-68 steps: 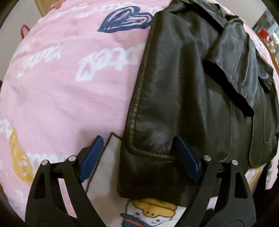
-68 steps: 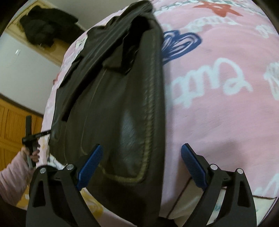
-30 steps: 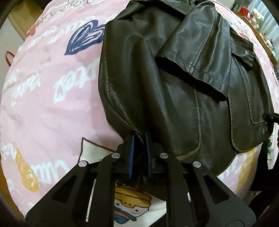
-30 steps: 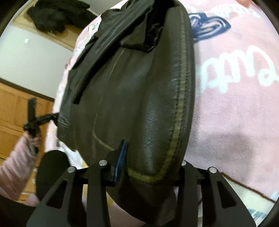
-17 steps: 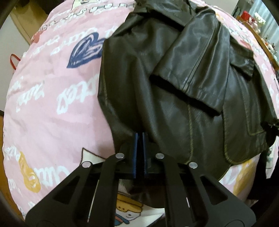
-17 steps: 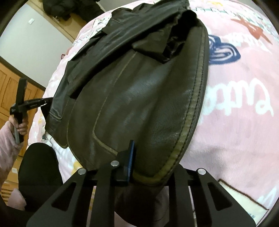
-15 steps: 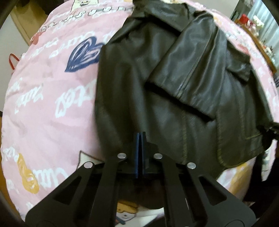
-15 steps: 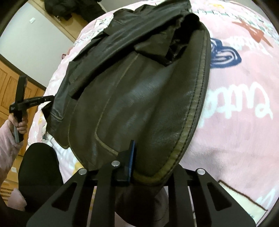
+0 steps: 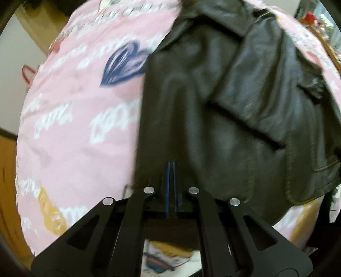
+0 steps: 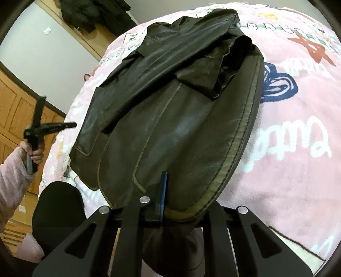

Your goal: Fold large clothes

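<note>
A dark brown leather jacket lies on a pink printed blanket, one sleeve folded across its front. My left gripper is shut at the jacket's near left hem. Creases run into its pads, so it looks pinched on the leather. From the right wrist view, the left gripper appears blurred beside the jacket's far corner. My right gripper is closing, with the thick stitched hem between its jaws. The blue pad presses on the hem, which bulges up lifted; the other pad is hidden behind it.
The blanket covers a bed that falls away at the near edge. A person's pink sleeve holds the left gripper. Wooden doors stand at the left, and a dark coat hangs behind. Small items sit on a shelf.
Both grippers went from wide open around the hem to closed on it. The right one has risen with its hem corner, and the left view has shifted slightly over the jacket.
</note>
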Action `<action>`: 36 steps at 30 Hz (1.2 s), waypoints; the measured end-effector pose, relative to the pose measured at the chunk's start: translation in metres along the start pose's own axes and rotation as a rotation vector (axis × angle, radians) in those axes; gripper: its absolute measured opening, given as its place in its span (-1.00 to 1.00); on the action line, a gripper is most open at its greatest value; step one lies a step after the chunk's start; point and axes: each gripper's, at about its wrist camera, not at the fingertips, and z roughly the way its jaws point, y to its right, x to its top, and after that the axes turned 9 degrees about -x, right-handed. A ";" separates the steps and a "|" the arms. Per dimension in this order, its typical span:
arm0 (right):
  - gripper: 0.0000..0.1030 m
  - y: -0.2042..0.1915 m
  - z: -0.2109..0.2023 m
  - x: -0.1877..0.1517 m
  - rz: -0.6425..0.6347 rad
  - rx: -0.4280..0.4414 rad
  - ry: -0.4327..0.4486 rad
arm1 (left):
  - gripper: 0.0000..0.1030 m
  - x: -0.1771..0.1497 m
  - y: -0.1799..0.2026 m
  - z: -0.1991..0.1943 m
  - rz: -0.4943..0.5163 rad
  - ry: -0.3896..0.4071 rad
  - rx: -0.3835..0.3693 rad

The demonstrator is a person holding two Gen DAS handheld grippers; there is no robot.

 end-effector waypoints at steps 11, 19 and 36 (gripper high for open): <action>-0.81 -0.013 -0.011 0.031 -0.014 0.067 0.058 | -0.88 -0.022 -0.043 0.031 -0.079 -0.085 -0.049; -0.81 -0.013 -0.006 0.030 -0.004 0.066 0.039 | -0.83 -0.037 -0.061 0.046 -0.062 -0.036 -0.158; -0.81 -0.010 -0.002 0.030 0.006 0.077 0.031 | 0.51 -0.060 -0.058 0.018 -0.082 -0.109 -0.318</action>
